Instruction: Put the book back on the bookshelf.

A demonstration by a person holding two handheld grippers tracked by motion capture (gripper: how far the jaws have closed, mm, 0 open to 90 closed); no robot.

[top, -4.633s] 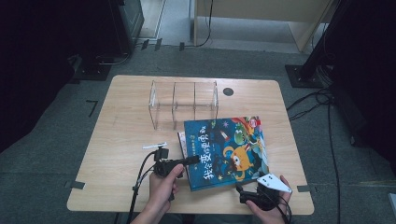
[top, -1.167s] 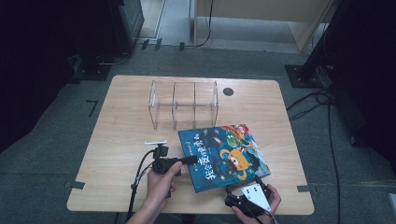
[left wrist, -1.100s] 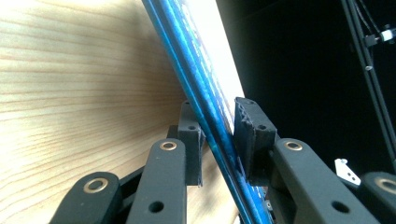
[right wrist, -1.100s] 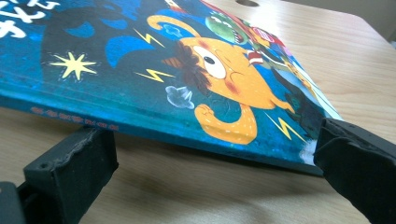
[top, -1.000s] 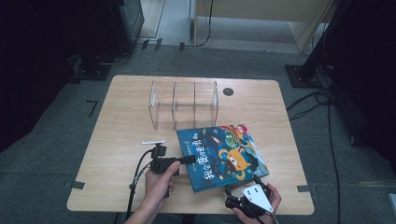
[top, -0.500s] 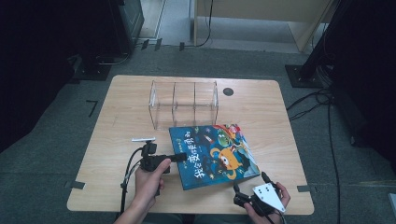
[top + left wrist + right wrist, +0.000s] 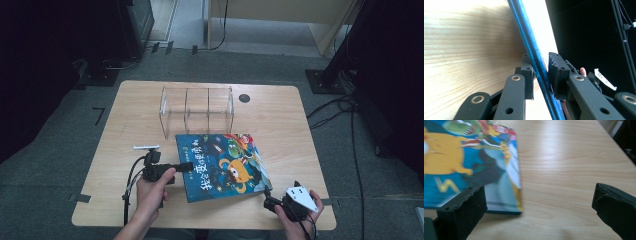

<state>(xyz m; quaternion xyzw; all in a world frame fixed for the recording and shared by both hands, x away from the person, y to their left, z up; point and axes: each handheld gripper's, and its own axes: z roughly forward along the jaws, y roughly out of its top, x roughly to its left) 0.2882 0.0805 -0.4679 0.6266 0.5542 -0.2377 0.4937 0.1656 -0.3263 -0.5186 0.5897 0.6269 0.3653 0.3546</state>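
Book (image 7: 222,165) flat, long axis left-right

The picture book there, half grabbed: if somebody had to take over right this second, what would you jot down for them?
Left claw: shut on the picture book, clamping its left edge.
Right claw: open, holding nothing, near the book's lower right corner at the table's front edge.
Book: lying cover up, just in front of the clear divider rack.
Done: book gripped on one side.
Left: probably stand it in a rack slot; all slots look empty.
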